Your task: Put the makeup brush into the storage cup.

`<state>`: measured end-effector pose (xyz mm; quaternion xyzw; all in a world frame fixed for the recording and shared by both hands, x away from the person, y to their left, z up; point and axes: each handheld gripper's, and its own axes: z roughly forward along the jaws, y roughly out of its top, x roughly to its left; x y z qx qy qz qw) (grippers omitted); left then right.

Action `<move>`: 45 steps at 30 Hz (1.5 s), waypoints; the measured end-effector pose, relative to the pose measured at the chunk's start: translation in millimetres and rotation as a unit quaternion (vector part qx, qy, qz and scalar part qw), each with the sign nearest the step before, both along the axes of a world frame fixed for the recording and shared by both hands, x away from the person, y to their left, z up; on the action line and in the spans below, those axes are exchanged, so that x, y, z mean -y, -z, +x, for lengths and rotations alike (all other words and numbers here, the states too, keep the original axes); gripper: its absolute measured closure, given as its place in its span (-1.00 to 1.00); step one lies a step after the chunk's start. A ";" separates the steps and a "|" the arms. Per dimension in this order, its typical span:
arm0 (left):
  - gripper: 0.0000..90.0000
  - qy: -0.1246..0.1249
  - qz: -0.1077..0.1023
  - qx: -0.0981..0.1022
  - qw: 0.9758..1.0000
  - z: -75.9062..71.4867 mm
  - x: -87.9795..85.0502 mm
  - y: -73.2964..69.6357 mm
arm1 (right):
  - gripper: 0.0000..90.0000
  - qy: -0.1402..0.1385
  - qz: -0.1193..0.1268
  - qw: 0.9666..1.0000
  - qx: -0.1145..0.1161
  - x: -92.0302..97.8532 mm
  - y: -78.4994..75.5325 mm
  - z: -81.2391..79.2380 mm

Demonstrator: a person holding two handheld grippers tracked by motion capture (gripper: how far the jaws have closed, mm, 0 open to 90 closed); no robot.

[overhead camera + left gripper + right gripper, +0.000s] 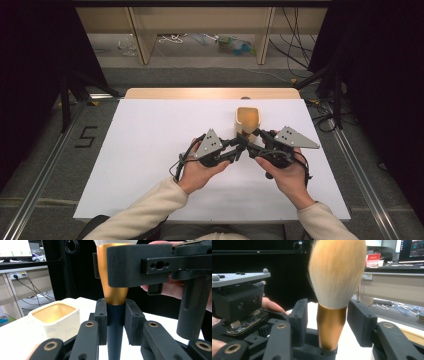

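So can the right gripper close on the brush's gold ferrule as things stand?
Probably yes. The right gripper has its jaws open on either side of the gold ferrule, with nothing between them. The left gripper holds the dark handle lower down.

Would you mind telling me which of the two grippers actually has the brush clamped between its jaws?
The left gripper: its jaws press on the brush's dark handle. The right gripper's jaws stand apart from the gold collar.

Counted on the table: one makeup brush, one square cup, two grippers, left gripper and right gripper.
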<state>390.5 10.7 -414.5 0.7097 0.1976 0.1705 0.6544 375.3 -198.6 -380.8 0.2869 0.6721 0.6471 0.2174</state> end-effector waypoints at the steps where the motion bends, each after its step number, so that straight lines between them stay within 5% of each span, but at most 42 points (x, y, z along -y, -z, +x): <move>1: 0.65 0.000 0.000 0.000 1.000 0.1 0.1 0.1 | 0.20 0.000 -0.002 1.000 0.000 -0.1 0.0 -0.1; 12: 0.65 -0.004 -0.001 0.000 1.000 -0.1 0.7 0.2 | 0.35 0.000 0.007 1.000 0.005 -1.7 0.3 0.6; 37: 0.63 -0.016 0.002 0.004 1.000 -1.0 4.5 -0.3 | 0.48 0.019 -0.020 0.999 0.017 -1.8 -3.2 -0.8; 40: 0.55 -0.016 0.003 0.002 1.000 -0.3 4.2 -1.1 | 0.48 0.021 -0.033 0.999 0.021 -1.7 -3.6 -0.7; 45: -0.01 -0.013 0.013 -0.015 1.000 0.3 3.6 -0.8 | 0.48 0.021 -0.044 0.998 0.025 -0.2 -6.2 -0.5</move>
